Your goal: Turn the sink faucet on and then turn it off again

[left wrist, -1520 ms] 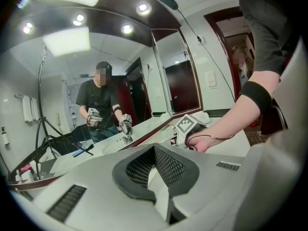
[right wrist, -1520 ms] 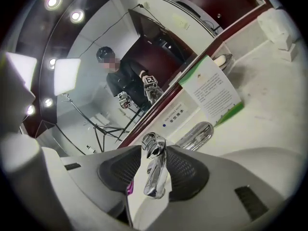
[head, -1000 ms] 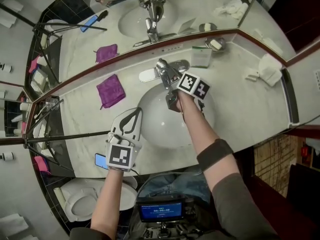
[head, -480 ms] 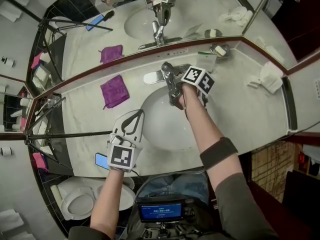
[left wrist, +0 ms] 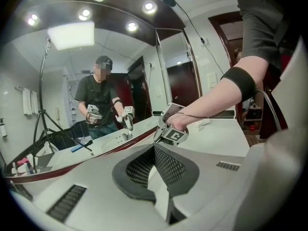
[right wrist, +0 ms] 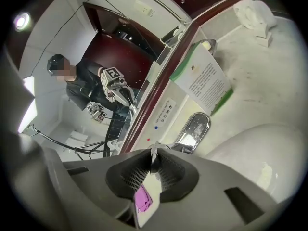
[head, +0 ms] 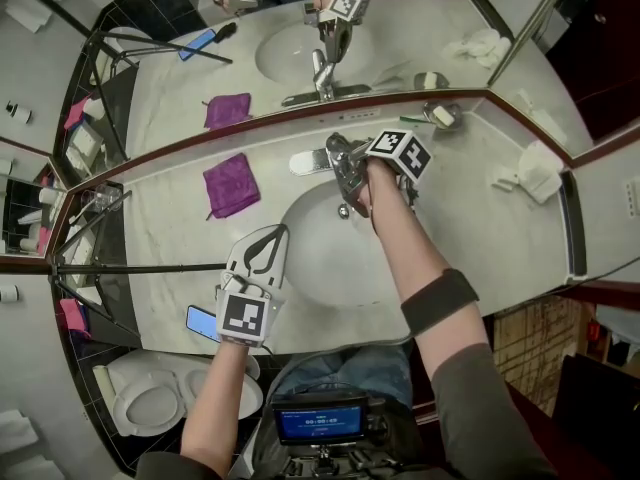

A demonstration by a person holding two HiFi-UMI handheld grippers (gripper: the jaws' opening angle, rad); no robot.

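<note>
Since the chrome faucet lever (right wrist: 154,148) looks stiff and slick, the right gripper (right wrist: 153,165), jaws just closing, pinches its tip.

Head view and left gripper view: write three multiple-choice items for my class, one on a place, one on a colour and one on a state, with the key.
1. Where is the phone?
A in the basin
B at the counter's front edge, near the left gripper
C on the cloth

2. What colour is the cloth left of the basin?
A green
B white
C purple

3. How do the left gripper's jaws stand?
A shut, with nothing in them
B wide open
C shut on the cloth

Key:
1 B: the phone pokes out at the front edge beside that gripper's marker cube.
2 C: the head view shows it purple against the pale counter.
3 A: the left gripper view shows the pads together with nothing between them.
</note>
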